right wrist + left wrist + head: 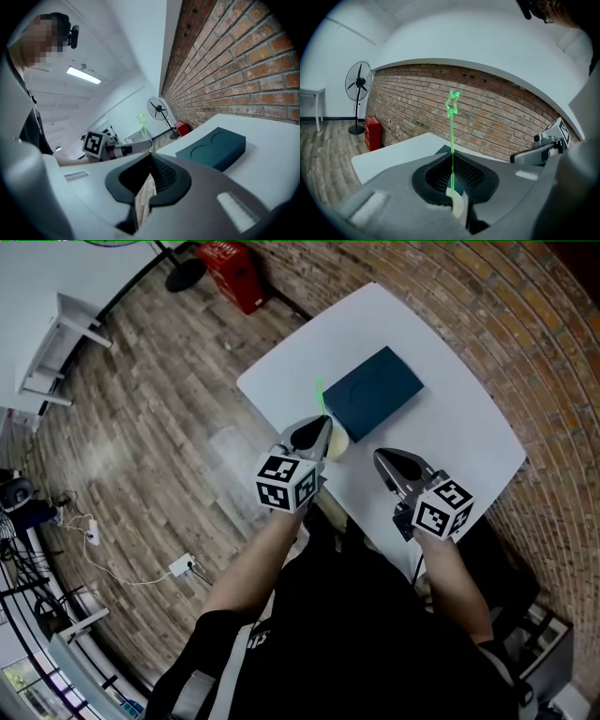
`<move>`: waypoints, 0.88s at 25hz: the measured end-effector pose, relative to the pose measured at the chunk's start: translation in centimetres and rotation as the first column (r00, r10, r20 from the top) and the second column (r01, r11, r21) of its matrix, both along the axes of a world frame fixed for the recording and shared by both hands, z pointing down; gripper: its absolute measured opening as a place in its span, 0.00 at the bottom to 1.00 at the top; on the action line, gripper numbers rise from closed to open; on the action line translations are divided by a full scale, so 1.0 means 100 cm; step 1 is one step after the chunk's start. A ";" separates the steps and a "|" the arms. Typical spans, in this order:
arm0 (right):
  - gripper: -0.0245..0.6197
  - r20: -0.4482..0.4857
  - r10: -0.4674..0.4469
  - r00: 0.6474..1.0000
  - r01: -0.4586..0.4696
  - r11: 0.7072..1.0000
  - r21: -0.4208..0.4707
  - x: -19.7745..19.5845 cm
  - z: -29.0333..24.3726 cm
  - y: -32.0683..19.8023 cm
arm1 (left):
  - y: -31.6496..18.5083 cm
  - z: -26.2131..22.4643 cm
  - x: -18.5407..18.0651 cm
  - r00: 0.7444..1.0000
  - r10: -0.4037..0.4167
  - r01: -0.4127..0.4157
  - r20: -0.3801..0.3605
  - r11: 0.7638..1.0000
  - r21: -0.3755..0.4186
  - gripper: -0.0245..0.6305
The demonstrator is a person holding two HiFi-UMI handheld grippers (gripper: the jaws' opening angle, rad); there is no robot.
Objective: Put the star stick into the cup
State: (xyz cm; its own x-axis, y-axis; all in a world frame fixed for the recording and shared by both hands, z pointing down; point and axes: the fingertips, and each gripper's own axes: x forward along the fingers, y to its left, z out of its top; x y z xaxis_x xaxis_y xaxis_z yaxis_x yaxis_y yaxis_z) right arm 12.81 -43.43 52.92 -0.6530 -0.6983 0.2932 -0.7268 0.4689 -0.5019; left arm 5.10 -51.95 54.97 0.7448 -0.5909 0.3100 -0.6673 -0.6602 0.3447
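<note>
My left gripper [322, 420] is shut on a thin green star stick [320, 395] and holds it upright over the near left part of the white table [450, 427]. In the left gripper view the stick [451, 136] rises from between the closed jaws, and its star [452, 104] shows against the brick wall. A cream cup [339, 446] stands on the table just right of and below this gripper; a piece of it [458, 204] shows under the jaws. My right gripper [380, 456] hovers to the right of the cup, shut and holding nothing. Its own view shows the star [142, 118] to its left.
A dark teal box [377, 390] with round recesses lies on the table beyond the cup. A brick wall [501, 117] runs along the far side. On the wooden floor are a red box [230, 273], a standing fan [358, 84], a white shelf [56, 352] and a power strip [180, 566].
</note>
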 end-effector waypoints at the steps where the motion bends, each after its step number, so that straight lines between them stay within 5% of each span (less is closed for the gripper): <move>1: 0.04 0.000 0.001 1.000 -0.001 1.000 -0.003 0.001 0.001 0.002 | 0.000 0.005 0.001 1.000 -0.002 0.002 0.001 1.000 -0.014 0.06; 15: 0.04 0.005 -0.016 1.000 0.016 1.000 -0.002 0.001 -0.001 0.015 | 0.009 0.046 0.011 0.994 0.065 -0.058 0.086 0.995 -0.084 0.07; 22: 0.04 0.007 -0.029 1.000 0.029 1.000 0.000 0.001 -0.003 0.022 | 0.008 0.040 0.014 0.980 0.091 -0.089 0.178 0.996 -0.023 0.25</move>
